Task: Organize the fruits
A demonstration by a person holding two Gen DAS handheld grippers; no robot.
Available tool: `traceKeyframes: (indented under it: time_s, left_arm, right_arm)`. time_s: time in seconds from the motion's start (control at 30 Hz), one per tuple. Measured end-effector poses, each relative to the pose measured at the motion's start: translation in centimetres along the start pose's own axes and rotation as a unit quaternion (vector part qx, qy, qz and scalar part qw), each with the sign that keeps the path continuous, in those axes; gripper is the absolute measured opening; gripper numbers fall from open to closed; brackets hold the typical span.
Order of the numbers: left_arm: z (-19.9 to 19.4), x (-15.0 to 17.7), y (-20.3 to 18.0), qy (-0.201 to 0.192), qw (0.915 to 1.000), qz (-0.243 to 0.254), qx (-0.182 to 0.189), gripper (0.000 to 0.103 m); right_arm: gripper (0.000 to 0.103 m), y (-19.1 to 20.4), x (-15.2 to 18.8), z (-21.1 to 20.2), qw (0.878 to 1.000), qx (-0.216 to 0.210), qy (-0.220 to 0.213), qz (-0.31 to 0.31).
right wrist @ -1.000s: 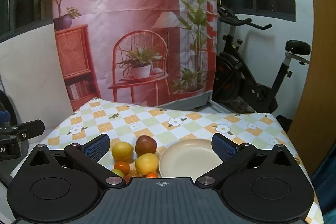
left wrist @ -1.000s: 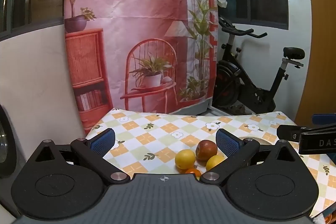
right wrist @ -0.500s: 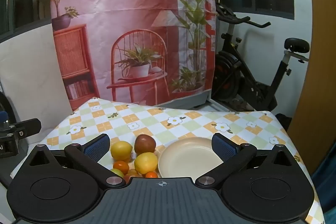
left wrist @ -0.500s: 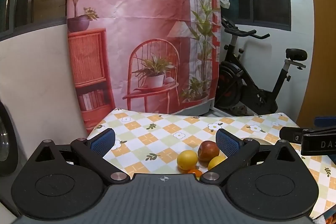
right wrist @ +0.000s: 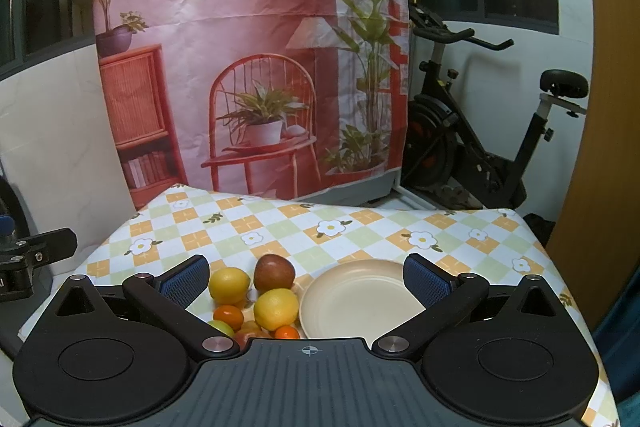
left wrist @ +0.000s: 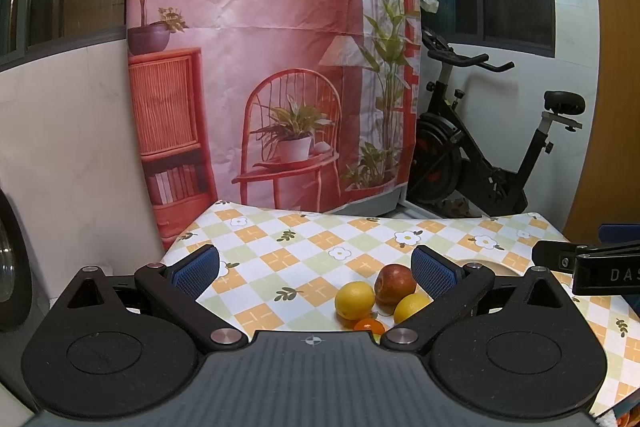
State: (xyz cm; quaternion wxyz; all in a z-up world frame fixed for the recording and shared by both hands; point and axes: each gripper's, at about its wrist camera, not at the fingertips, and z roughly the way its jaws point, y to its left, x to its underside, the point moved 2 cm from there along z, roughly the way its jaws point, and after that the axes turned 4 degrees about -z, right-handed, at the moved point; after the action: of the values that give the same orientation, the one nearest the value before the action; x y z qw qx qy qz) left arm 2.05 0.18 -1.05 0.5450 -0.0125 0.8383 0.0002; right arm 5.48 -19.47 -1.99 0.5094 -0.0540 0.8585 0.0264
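Note:
A cluster of fruit lies on the checked tablecloth (right wrist: 360, 227): a red apple (right wrist: 274, 271), two lemons (right wrist: 229, 285) (right wrist: 276, 308), small oranges (right wrist: 228, 317) and a green fruit (right wrist: 221, 327). A beige plate (right wrist: 352, 303) sits empty just right of them. My right gripper (right wrist: 306, 279) is open above the fruit and plate. My left gripper (left wrist: 316, 273) is open and empty, with the apple (left wrist: 394, 283) and lemons (left wrist: 355, 299) near its right finger.
A printed pink backdrop (right wrist: 248, 47) hangs behind the table. An exercise bike (right wrist: 472, 131) stands at the back right. A wooden panel (right wrist: 600, 107) is on the right. The right gripper's finger (left wrist: 588, 273) shows in the left wrist view.
Both views have shifted slightly; the left gripper drifted a little left and back. Both grippers stay open. The fruit and plate have not moved.

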Motion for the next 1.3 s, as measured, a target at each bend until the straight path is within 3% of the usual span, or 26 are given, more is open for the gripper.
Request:
traceKeyframes:
  time_s: [1.3]
  left_arm:
    - [0.12,0.09,-0.25,0.001,1.0,-0.002,0.003,0.103]
  right_arm:
    - [0.103,-0.33,0.29,0.23,1.0,0.0,0.004,0.001]
